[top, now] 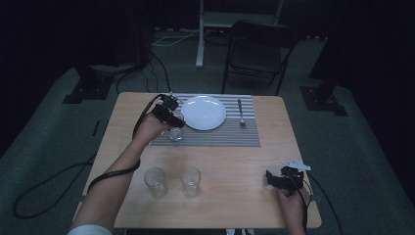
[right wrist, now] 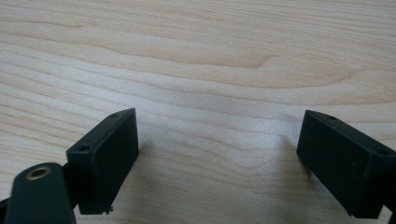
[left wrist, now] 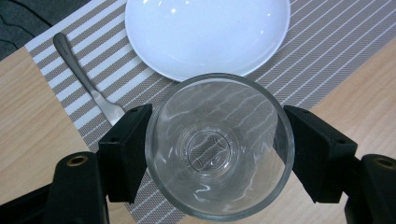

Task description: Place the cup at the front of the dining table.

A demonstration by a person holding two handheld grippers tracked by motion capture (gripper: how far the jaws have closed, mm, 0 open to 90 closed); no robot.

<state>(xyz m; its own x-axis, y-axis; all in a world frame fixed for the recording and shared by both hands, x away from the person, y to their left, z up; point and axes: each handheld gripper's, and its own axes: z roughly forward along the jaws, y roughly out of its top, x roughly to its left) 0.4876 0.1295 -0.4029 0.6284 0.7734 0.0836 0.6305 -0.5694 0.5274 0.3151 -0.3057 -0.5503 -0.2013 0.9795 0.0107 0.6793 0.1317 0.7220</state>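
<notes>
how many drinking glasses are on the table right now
3. One glass sits between the jaws of the left tongs on the striped placemat, beside the white plate. Two more glasses stand side by side near the table's front edge.

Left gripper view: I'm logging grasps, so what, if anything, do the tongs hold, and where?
The left tongs hold a clear glass, jaws pressed on opposite sides of its wall near the rim.
</notes>
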